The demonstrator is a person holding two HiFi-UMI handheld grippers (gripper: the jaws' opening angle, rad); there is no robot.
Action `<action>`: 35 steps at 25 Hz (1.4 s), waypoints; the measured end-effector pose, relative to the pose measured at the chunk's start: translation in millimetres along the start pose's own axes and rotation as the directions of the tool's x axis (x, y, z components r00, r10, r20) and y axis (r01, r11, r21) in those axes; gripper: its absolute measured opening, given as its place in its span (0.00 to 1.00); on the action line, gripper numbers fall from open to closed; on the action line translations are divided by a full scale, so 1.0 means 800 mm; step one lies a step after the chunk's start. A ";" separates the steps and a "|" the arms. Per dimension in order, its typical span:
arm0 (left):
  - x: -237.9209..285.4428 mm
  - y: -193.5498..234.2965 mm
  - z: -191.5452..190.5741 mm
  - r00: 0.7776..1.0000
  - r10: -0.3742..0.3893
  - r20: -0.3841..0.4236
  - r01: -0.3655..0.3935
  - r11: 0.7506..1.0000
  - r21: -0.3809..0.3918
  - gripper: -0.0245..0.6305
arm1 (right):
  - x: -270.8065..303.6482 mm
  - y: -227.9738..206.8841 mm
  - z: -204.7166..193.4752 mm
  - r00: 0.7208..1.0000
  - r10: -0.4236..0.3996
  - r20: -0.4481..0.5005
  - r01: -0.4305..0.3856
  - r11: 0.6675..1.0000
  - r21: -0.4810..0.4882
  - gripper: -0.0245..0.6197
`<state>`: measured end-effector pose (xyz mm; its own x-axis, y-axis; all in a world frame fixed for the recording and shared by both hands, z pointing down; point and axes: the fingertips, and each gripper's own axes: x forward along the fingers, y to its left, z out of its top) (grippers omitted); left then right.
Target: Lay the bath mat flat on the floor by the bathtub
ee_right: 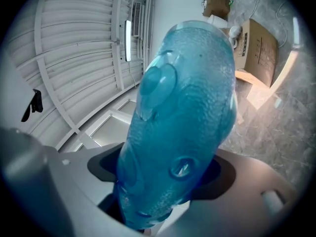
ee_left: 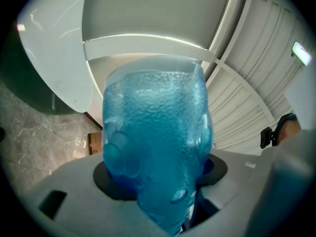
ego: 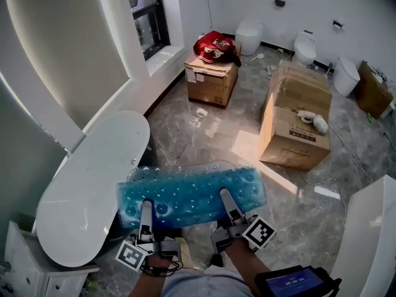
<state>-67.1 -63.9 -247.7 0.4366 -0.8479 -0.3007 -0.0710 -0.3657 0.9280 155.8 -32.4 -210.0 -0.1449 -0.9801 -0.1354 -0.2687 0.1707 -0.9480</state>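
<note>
- Grey marble-look floor (ego: 204, 135), glossy, with a sunlit patch near its middle. White walls stand around it, and a dark-framed window (ego: 148, 14) is at the far left.
- Tub (ego: 93, 184) along the floor's left edge: white, smooth, a long oval with a rounded rim.
- Left gripper (ego: 146, 210): its jaws are clamped on the left part of the mat's near edge. In the left gripper view blue plastic fills the gap between them.
- Mat (ego: 192, 193): soft translucent blue plastic with a pebbled skin, round suction cups and rounded corners.
- It is a long rectangle, curled across its width, and paler and clearer along its far edge.
- It hangs above the floor, roughly level between the two grippers. Its left end is just beside the tub's near right rim.
- Right gripper (ego: 228, 204): its jaws are closed on the right part of the mat's near edge. In the right gripper view the blue bulge sits squarely between them.
- Box (ego: 211, 82) toward the floor's far edge: brown cardboard, square-sided, with a crumpled red bag (ego: 215, 47) on top.
- Big box (ego: 296, 129) to its right: brown cardboard with creased flaps and a small white fitting (ego: 318, 124) on its lid.
- Toilets (ego: 304, 45) line the floor's far edge, white and glazed.
</note>
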 end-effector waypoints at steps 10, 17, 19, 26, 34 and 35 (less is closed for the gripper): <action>0.165 0.126 0.115 0.994 0.027 -0.101 -0.034 0.998 -0.061 0.49 | 0.194 -0.059 -0.034 0.991 -0.093 0.097 0.094 0.996 -0.001 0.66; 0.268 0.172 0.188 0.985 0.012 -0.170 -0.023 0.998 -0.061 0.48 | 0.310 -0.067 -0.050 0.983 -0.103 0.149 0.105 0.994 -0.005 0.65; 0.289 0.180 0.200 0.984 0.007 -0.178 -0.020 0.997 -0.073 0.48 | 0.333 -0.063 -0.050 0.982 -0.101 0.159 0.104 0.995 -0.011 0.65; 0.357 0.178 0.198 0.973 -0.034 -0.227 0.014 0.996 -0.088 0.48 | 0.372 -0.062 -0.017 0.969 -0.110 0.222 0.115 0.993 -0.014 0.65; 0.428 0.205 0.162 0.967 -0.034 -0.254 0.018 0.998 -0.065 0.48 | 0.410 -0.104 0.037 0.966 -0.113 0.234 0.112 0.994 0.016 0.65; 0.437 0.214 0.155 0.966 -0.032 -0.257 0.016 0.998 -0.064 0.48 | 0.415 -0.116 0.045 0.966 -0.115 0.230 0.115 0.993 0.014 0.65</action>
<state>-37.6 -470.3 -221.1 0.6546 -0.7084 -0.2638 -0.0066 -0.3544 0.9351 167.3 -377.3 -177.3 0.1101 -0.9900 -0.0879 -0.2705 0.0553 -0.9611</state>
